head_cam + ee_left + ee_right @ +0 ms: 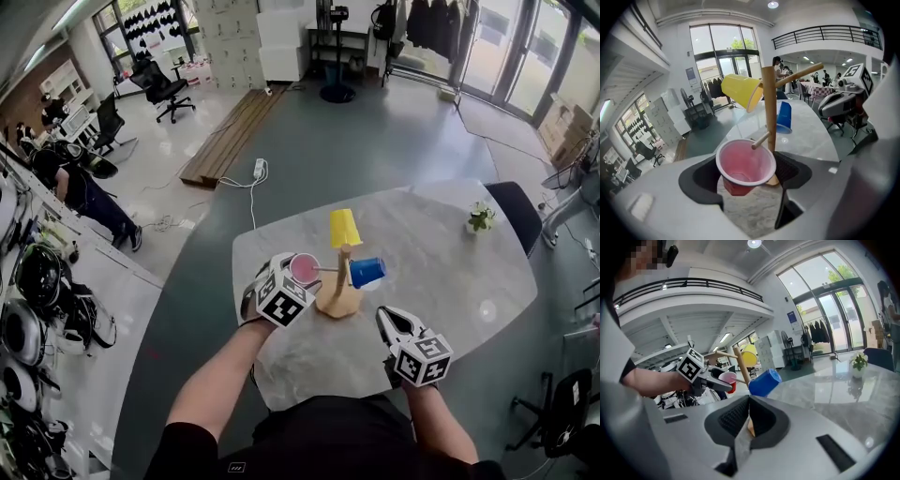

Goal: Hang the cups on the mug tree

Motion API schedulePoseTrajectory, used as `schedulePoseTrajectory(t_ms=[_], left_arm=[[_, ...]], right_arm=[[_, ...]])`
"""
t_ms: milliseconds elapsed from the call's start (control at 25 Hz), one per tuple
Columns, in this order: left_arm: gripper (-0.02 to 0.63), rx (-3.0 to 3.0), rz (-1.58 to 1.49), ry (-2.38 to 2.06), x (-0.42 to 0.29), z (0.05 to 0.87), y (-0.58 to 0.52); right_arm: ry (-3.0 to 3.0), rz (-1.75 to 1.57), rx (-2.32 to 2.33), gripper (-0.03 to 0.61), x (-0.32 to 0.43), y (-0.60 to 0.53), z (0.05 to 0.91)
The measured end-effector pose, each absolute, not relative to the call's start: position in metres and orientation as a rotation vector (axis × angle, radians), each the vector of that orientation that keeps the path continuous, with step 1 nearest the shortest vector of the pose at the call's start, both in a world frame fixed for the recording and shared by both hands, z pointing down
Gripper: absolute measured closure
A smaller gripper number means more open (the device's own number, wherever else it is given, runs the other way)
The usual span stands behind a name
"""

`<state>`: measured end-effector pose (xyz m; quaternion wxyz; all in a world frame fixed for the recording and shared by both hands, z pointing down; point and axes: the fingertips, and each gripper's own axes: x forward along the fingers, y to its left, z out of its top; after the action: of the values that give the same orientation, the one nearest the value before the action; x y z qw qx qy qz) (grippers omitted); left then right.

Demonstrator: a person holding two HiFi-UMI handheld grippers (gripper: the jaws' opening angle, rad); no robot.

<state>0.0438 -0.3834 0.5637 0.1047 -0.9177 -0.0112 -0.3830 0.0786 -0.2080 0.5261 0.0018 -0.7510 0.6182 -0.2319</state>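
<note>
A pale marble tabletop point(441, 272) is seen from above in the head view, with a wooden mug tree point(338, 295) standing on it just below the centre of the frame. A yellow cup point(344, 228) is hung tilted at the top of the tree, and a blue cup point(367, 272) is carried on a peg at the tree's right.

At the tree's left, a pink cup point(304, 269) is held clear of the tabletop by the left gripper point(291, 279), whose jaws are spread wide and clamped on the cup's sides. In the left gripper view the cup's open mouth is turned toward the camera, and the tip of one peg is seen crossing its rim, with the trunk just behind it. Whether the peg touches the cup cannot be told.

The right gripper point(387, 321) is held at the lower right of the head view, near the tabletop's near edge and apart from the tree. Its jaws are pressed together with nothing between them, as shown in the right gripper view, where the tree and the left gripper are seen at centre left.

A small potted plant point(480, 217) is set on the tabletop at the right of the frame, well apart from the tree.
</note>
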Motion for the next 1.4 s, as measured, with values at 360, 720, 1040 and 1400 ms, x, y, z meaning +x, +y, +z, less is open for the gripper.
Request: schedulePoseTrajectory(t_ms=[360, 720, 1040, 1400], left_arm=[[0.261, -2.539, -1.118, -0.052, 0.043, 0.563, -0.375], [0.261, -2.317, -1.112, -0.107, 0.050, 0.568, -0.359], [0.259, -2.121, -1.094, -0.126, 0.056, 0.581, -0.348], [0.259, -1.964, -1.062, -0.163, 0.058, 0.585, -0.336]], right_arm=[[1.951, -0.746, -2.343, 0.566, 0.075, -0.208, 0.529], [1.956, -0.757, -2.340, 0.566, 0.072, -0.205, 0.530], [1.933, -0.764, -2.346, 0.566, 0.074, -0.192, 0.532], [1.917, -0.774, -2.347, 0.566, 0.076, -0.182, 0.535]])
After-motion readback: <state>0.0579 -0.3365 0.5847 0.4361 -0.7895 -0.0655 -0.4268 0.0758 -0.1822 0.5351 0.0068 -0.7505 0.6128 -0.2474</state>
